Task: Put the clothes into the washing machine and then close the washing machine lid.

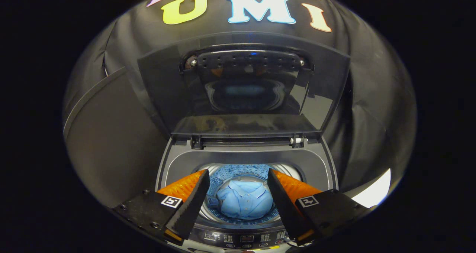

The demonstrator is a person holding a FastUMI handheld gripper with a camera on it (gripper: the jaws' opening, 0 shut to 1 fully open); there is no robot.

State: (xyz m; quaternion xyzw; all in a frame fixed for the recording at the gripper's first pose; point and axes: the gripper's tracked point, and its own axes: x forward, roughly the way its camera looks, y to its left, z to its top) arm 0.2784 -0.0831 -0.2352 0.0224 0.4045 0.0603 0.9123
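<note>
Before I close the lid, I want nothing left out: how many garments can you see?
1: a blue shirt lying in the drum, beyond the open tongs. Others could hide beneath it.

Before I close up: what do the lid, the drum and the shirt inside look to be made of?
Lid: probably dark glass or glossy plastic, mirror-like reflections. Drum: likely perforated metal wall, shiny. Blue shirt: soft woven fabric, matte, with collar and folds. Gripper is open above the shirt.

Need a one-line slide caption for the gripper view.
Open tongs hover above the washing machine, blue shirt lying in the drum, lid raised upright.
</note>
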